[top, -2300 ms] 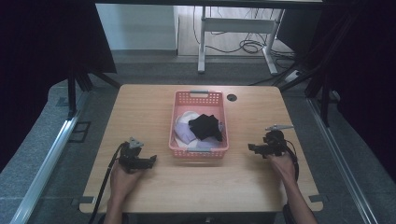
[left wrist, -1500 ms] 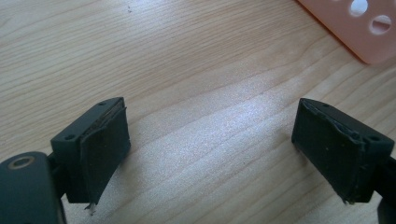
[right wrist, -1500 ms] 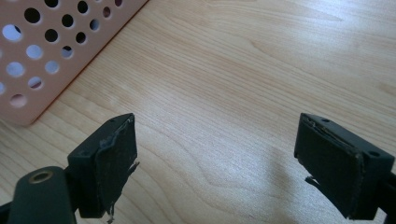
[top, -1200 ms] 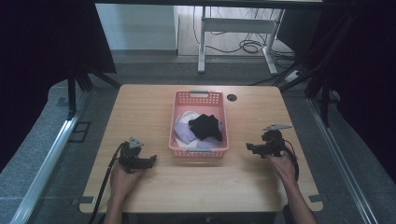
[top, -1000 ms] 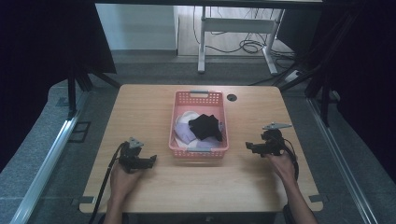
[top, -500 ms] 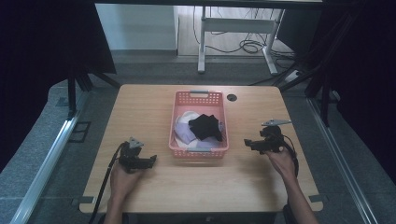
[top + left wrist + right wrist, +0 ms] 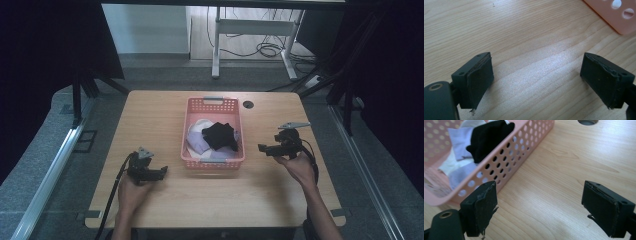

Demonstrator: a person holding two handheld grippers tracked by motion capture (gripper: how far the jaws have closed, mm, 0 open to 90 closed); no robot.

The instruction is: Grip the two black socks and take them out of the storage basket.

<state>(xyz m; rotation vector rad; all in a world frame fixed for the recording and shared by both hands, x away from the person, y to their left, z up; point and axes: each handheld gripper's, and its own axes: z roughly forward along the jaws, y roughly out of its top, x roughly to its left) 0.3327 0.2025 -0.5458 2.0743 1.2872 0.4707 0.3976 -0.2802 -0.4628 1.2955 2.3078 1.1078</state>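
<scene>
The left black two-jaw gripper (image 7: 161,173) sits low over the pale wooden table (image 7: 150,120), near the front-left part of the top, held in the person's left hand (image 7: 131,189). Its jaws stand wide apart with nothing between them, only bare wood grain showing in the gap in the left gripper view. It points right, toward the near left corner of the pink perforated plastic basket (image 7: 192,161), which stands near but apart from it; a corner of that basket (image 7: 616,15) shows at the top right of the left gripper view.

The right black two-jaw gripper (image 7: 263,148) is raised a little over the right side of the table in the person's right hand (image 7: 299,167), pointing left at the basket's right wall (image 7: 506,155). Its jaws too are spread wide and empty.

The basket stands at the middle of the table. Inside lie a crumpled black cloth (image 7: 220,136) on top, with pale lilac cloth (image 7: 196,142) and white cloth (image 7: 447,165) beneath and to its left. Beyond the basket's far right corner is a round dark cable hole (image 7: 248,104) in the tabletop.
</scene>
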